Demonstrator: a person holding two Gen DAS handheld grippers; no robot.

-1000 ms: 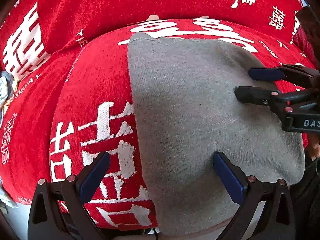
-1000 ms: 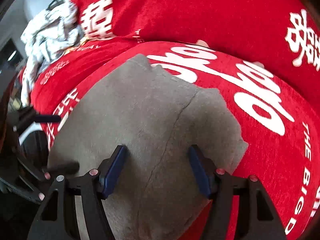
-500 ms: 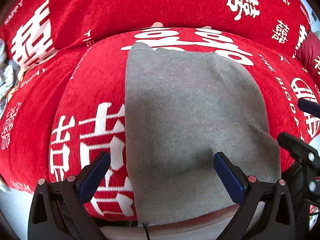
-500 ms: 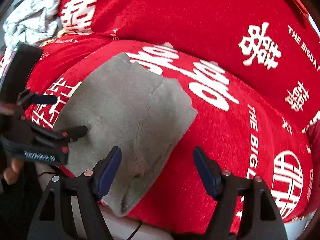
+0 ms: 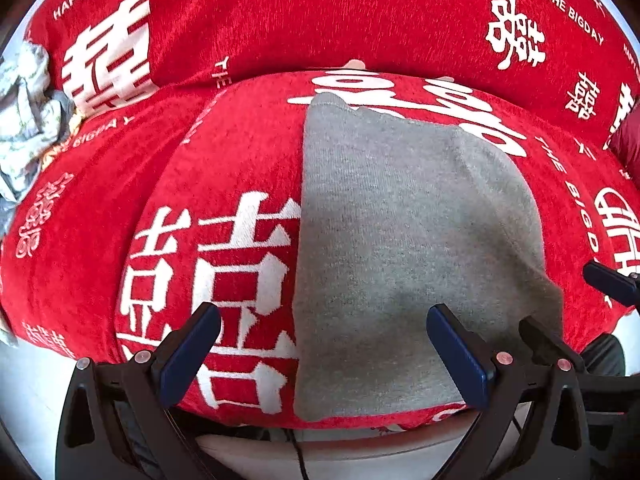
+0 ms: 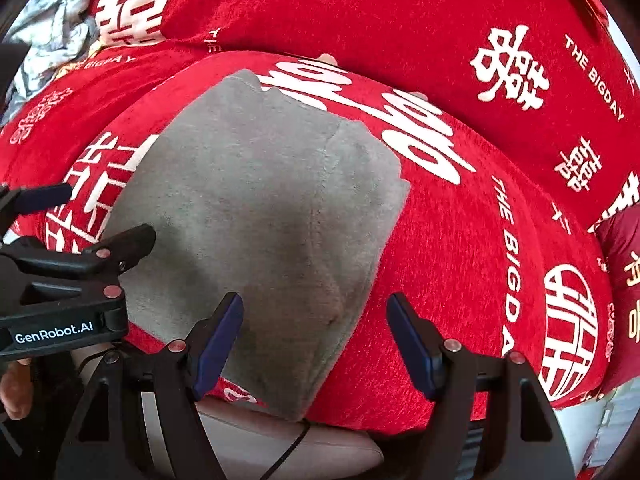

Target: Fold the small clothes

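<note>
A grey folded garment [image 5: 400, 220] [image 6: 260, 200] lies flat on a red seat cushion [image 5: 100, 220] [image 6: 460, 260] printed with white characters. My left gripper [image 5: 320, 316] hangs open over the garment's near left edge, one finger above the red cushion and the other above the grey cloth. My right gripper [image 6: 315, 302] is open above the garment's near right corner, with nothing gripped. Each gripper shows in the other's view: the right gripper [image 5: 568, 300] at the right edge, the left gripper [image 6: 100, 214] at the left.
A red back cushion [image 5: 320, 12] rises behind the seat. Crumpled pale clothes [image 5: 24, 120] [image 6: 56, 20] lie at the far left. A dark red pillow [image 6: 620, 248] sits at the right. The beige sofa front [image 6: 320, 452] and a thin black cable [image 6: 288, 452] lie below the cushion.
Both grippers drew back and up from the garment. The right gripper slid right from over the cloth's middle to its right corner, and its jaws widened. The garment stayed flat.
</note>
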